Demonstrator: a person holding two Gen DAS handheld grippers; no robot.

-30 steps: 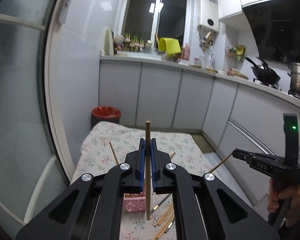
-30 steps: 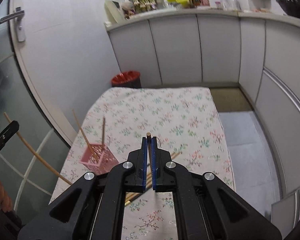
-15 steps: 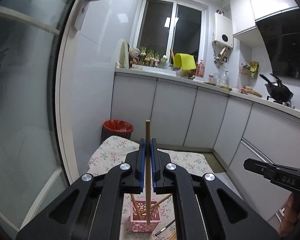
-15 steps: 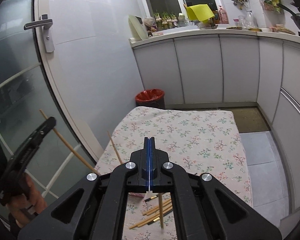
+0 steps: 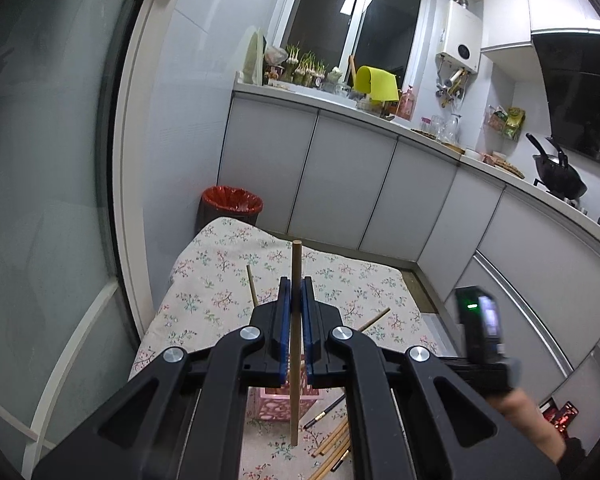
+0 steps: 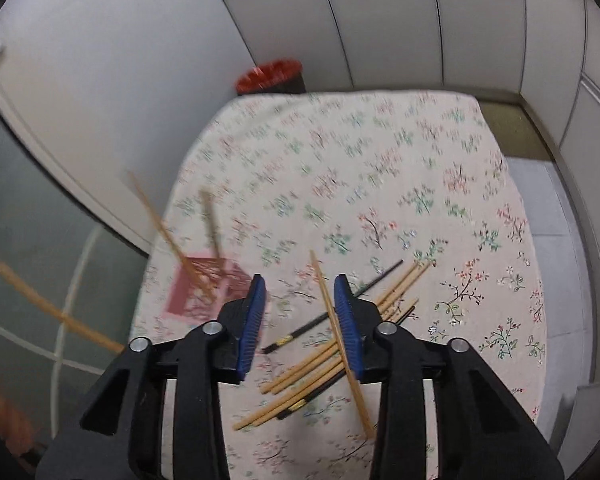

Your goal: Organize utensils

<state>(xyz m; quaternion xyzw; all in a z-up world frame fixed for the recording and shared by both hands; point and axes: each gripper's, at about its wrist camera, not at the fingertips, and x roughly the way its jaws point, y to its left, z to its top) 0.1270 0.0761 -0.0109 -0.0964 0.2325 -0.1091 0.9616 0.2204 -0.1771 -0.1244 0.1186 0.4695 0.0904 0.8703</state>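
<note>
Left wrist view: our left gripper (image 5: pixel 296 330) clamps one upright chopstick (image 5: pixel 295 320) above the pink holder (image 5: pixel 274 404), where two already stand. Our right gripper (image 6: pixel 300 312) has just been opening, a chopstick (image 6: pixel 332 312) loose between its jaws; the pile of chopsticks (image 6: pixel 340 356) still lies on the floral tablecloth (image 6: pixel 360 168).

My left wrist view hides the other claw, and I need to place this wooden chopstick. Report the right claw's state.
Observer: The right claw is open; its jaws have just been opening. A light wooden chopstick slants between them, against one blue pad only.
Operator: Say what lies under it.
Observer: A loose pile of wooden and black chopsticks on the flowered tablecloth.
Operator: Locate the holder.
Observer: In the right wrist view the pink lattice holder stands left of that pile, two sticks leaning in it.
</note>
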